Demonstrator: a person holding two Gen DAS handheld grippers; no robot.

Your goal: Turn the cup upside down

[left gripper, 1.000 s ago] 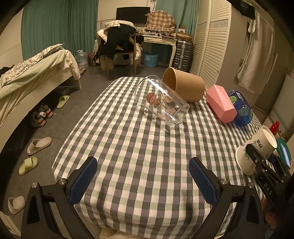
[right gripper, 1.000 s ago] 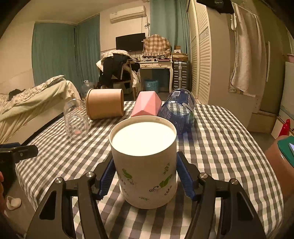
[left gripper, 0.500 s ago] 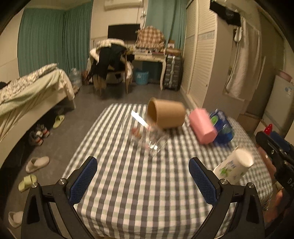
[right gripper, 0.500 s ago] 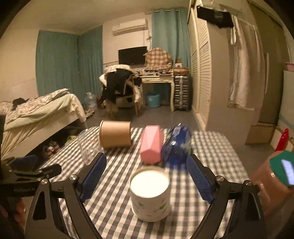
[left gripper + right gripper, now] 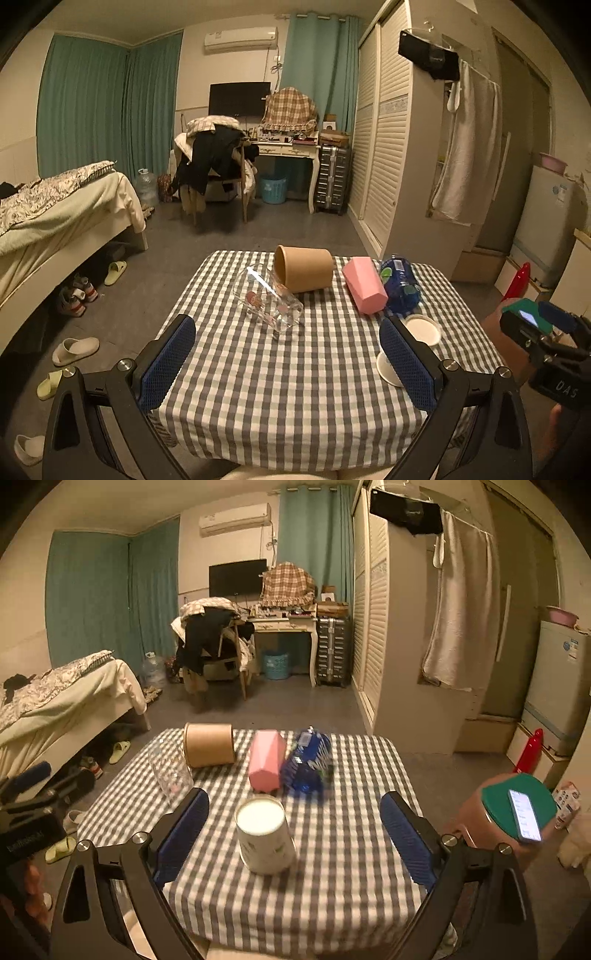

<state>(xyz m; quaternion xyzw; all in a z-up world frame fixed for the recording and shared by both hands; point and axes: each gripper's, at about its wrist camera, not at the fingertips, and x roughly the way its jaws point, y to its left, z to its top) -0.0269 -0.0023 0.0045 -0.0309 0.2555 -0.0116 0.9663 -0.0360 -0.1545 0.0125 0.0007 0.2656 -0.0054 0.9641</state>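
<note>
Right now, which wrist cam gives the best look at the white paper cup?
Right wrist. The white paper cup stands whole and upside down on the checked tablecloth, between the open right gripper fingers, untouched. In the left wrist view, the left gripper finger hides most of the cup; only base and rim edge show.

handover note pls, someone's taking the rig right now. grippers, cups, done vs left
Left gripper: open, empty, off the table's near edge.
Right gripper: open, empty, drawn back from the white paper cup.
White paper cup: base up, rim down on the checked tablecloth. Flip looks done.
Glass cup, brown paper cup, pink cup, blue cup: on their sides, untouched.
Left: nothing obvious for the white cup.
</note>
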